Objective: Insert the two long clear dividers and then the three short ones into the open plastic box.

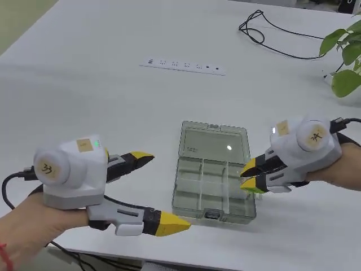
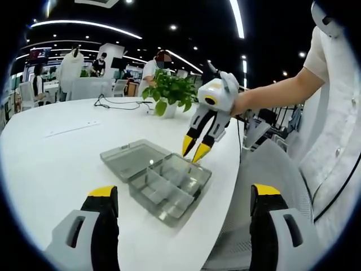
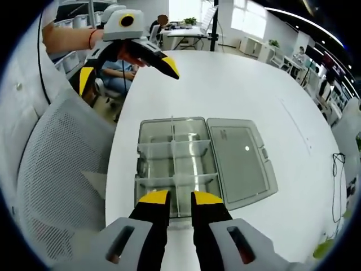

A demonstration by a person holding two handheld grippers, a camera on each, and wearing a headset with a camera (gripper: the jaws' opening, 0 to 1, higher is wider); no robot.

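Left claw [image 1: 163,191] released, near left, apart from the box [image 1: 178,189] on the surface [image 1: 84,84]. Clear dividers [image 3: 174,147] stand in the tray. They are judged light, thin and slippery: take the top edge. Right claw [image 1: 249,178] narrowed over the tray's right edge; any grasp cannot be told. Lid [image 1: 214,144] lies open beyond.

White table [image 1: 84,84], power strip [image 1: 181,65], black cable [image 1: 271,34], leafy plant [image 1: 344,56]; open office, ceiling light strips [image 2: 237,22].
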